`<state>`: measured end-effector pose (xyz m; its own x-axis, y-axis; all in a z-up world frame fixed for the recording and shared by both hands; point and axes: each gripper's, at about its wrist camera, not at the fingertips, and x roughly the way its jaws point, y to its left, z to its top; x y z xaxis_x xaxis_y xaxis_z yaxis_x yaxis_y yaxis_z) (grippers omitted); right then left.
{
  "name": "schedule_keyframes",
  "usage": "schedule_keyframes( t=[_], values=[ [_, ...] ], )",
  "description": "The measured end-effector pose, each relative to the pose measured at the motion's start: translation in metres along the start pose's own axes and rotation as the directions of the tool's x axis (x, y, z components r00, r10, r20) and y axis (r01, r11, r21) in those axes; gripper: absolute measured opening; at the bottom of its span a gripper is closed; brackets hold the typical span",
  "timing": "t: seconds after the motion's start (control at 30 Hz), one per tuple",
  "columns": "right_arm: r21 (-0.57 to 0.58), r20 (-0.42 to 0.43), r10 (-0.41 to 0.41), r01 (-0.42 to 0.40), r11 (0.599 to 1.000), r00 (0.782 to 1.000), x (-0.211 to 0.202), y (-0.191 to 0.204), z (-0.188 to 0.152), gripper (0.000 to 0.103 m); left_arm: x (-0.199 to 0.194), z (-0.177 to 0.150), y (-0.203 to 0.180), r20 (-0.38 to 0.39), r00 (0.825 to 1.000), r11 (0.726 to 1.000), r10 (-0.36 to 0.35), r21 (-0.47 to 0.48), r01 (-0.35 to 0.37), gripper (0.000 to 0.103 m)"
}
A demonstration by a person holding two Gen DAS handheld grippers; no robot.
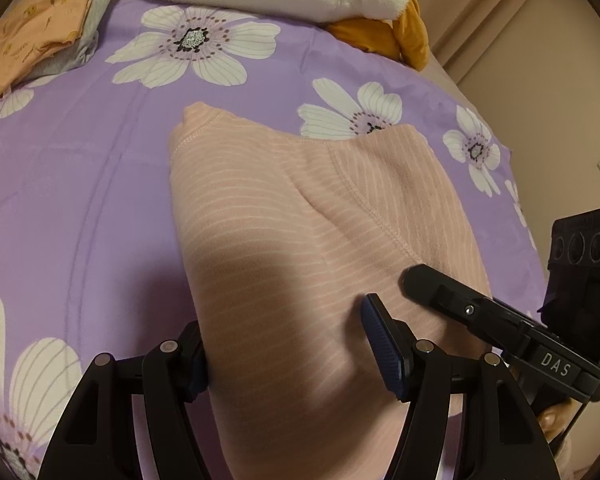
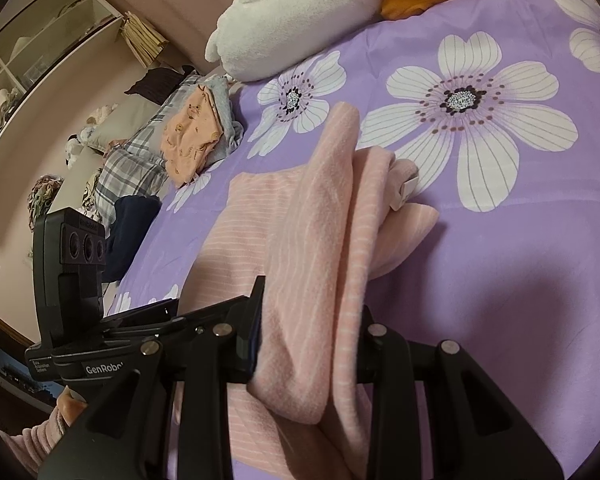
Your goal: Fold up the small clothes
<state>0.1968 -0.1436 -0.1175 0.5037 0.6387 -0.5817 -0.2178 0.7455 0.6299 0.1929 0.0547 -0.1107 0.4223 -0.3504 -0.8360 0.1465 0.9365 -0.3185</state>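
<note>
Pink striped garment (image 2: 324, 240) across purple floral bedsheet (image 2: 500, 260)

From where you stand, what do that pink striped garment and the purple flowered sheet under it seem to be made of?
The pink striped garment looks like soft knit, perhaps brushed cotton or fleece: its matte surface is slightly fuzzy, with stitched seams, and it drapes limply between the right gripper fingers. The purple flowered sheet seems a smooth, thin printed weave, cotton or polyester, lying flat with faint creases.
</note>
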Motion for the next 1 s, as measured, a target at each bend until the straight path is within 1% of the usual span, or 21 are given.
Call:
schedule_keyframes(
  t=[0.4,1.0],
  values=[
    [0.050,-0.016,-0.008,0.008,0.999,1.000,0.006,-0.015,-0.001,0.033,0.003,-0.001,0.001,-0.003,1.000,1.000,0.008,0.002,-0.008,0.066],
    [0.077,-0.023,-0.009,0.011,0.997,1.000,0.008,-0.025,-0.003,0.035,0.006,-0.002,0.004,-0.008,1.000,1.000,0.023,0.007,-0.023,0.066]
  ],
)
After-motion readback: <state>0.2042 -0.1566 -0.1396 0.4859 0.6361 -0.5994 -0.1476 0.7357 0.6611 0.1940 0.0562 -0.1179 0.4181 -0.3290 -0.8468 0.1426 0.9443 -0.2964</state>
